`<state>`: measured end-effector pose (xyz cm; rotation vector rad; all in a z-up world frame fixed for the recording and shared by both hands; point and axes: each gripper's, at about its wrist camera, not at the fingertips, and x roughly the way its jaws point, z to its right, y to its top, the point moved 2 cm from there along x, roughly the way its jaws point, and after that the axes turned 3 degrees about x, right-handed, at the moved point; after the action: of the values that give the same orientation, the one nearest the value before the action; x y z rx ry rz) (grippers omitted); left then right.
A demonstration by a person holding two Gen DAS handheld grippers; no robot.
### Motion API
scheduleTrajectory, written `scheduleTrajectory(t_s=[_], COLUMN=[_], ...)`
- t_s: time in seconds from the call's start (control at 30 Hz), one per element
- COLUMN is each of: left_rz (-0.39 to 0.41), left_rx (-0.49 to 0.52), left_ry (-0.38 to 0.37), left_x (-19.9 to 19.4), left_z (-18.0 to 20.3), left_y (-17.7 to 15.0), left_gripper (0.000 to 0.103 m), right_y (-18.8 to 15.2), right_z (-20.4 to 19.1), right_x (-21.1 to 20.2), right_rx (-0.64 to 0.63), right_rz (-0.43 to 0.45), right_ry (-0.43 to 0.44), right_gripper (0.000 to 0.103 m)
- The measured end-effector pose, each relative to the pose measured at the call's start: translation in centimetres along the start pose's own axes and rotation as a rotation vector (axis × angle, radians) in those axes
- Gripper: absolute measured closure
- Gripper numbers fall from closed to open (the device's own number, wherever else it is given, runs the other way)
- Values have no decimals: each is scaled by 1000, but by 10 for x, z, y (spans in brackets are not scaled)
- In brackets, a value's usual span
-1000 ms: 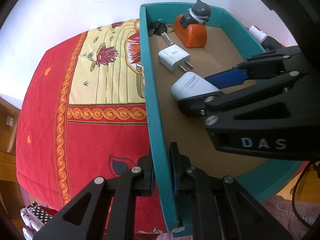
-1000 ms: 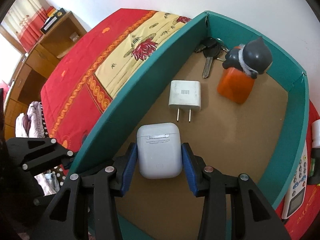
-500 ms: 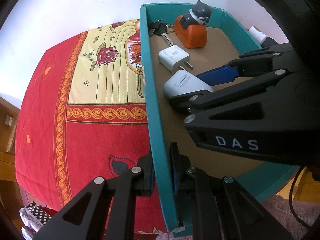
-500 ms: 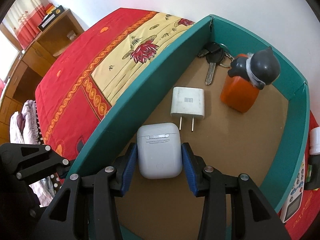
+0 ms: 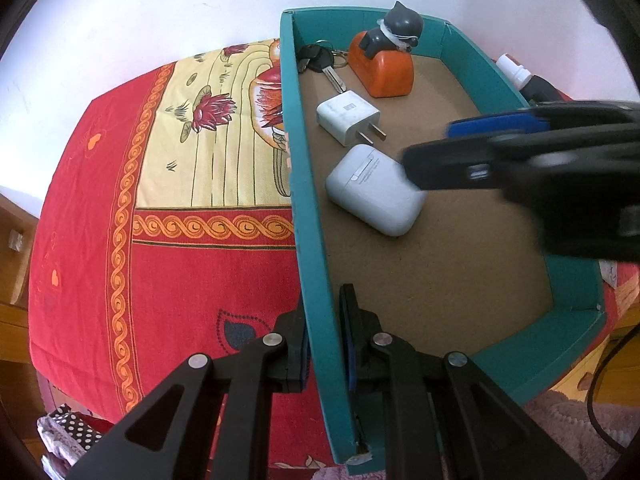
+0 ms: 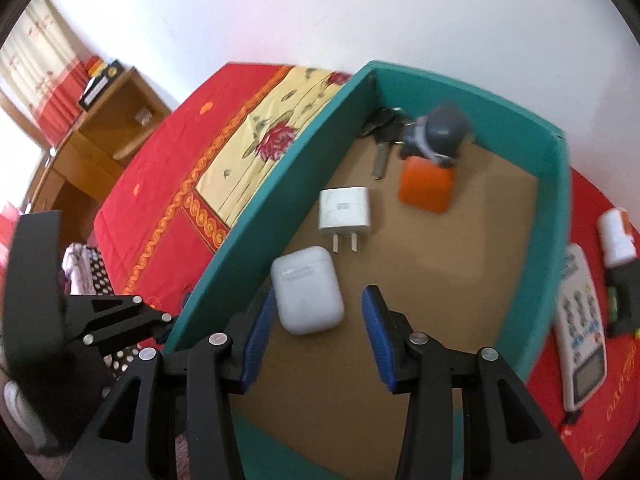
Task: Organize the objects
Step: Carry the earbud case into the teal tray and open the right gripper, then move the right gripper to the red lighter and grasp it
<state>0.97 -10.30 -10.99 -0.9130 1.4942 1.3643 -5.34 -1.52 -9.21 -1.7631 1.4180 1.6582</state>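
Observation:
A teal box (image 5: 308,208) (image 6: 256,220) stands on a red patterned cloth. My left gripper (image 5: 323,340) is shut on the box's left wall near its front corner. A white earbuds case (image 5: 374,195) (image 6: 307,289) lies on the box floor near that wall. My right gripper (image 6: 316,326) is open and empty, raised just behind the case; it shows blurred in the left wrist view (image 5: 440,148). Further in lie a white charger plug (image 5: 347,117) (image 6: 345,212), a key bunch (image 5: 320,61) (image 6: 382,136) and a grey cat figure on an orange base (image 5: 386,64) (image 6: 434,160).
Right of the box on the cloth lie a white remote (image 6: 580,328), a white bottle (image 6: 618,236) (image 5: 514,71) and a dark object (image 6: 624,300). A wooden shelf (image 6: 92,136) stands at the far left. A white wall rises behind the table.
My right gripper has opened, released the earbuds case onto the box floor and pulled up and back. My left gripper still holds the box wall.

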Motion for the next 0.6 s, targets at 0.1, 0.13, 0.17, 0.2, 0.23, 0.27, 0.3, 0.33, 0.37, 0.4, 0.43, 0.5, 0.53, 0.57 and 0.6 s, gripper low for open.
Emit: scheduleTrajectory(t_s=[0.1,0.13,0.17,0.2,0.23,0.27,0.3,0.33,0.37,0.4,0.43,0.5,0.53,0.57,0.6], left_rz=[-1,-2,-3,-4,-5,-5,-6,-7,-8,-9,-10,-13,-15,-15,-15], left_rx=[-1,-1,1,2,5,7,9,10,11,10,9,10,10,10,10], left_ry=[0,0,2,3,5,7,9,10,11,10,9,6,4,3,1], left_x=[0,0,-1,-1,0,-1,-1,-1,-1,-1,-1,-2,-1,-1,-1], left_z=[1,1,2,2,3,3,4,4,4,4,4,4,4,4,4], left_y=[0,0,-1,-1,0,-1,-1,-1,-1,-1,-1,-2,-2,-2,-2], left_gripper=[92,92,92,92,92,92,92,92,92,92,92,92,92,92,92], right_y=[-8,-12,-16,-20,-24,-29,-33,-38,-45,-51,-58,-74,-83,-92,-103], right_z=[8,12,16,19,23,27,31,35,41,47,53,69,79,89,100], right_x=[-19,-26,-35,-43,-50,-59,-66,-72,-79,-85,-90,-99,-104,-106,-108], right_rx=[27,36,47,52,58,63,68,77,89,103,119,158,180,205,240], right_rz=[33,45,60,70,81,93,101,109,113,114,115,113,109,103,93], right_ry=[0,-1,-7,-11,-20,-35,-49,-68,-88,-104,-118,-151,-171,-189,-210], right_gripper=[57,57,57,57,57,57,57,57,57,57,57,57,57,56,54])
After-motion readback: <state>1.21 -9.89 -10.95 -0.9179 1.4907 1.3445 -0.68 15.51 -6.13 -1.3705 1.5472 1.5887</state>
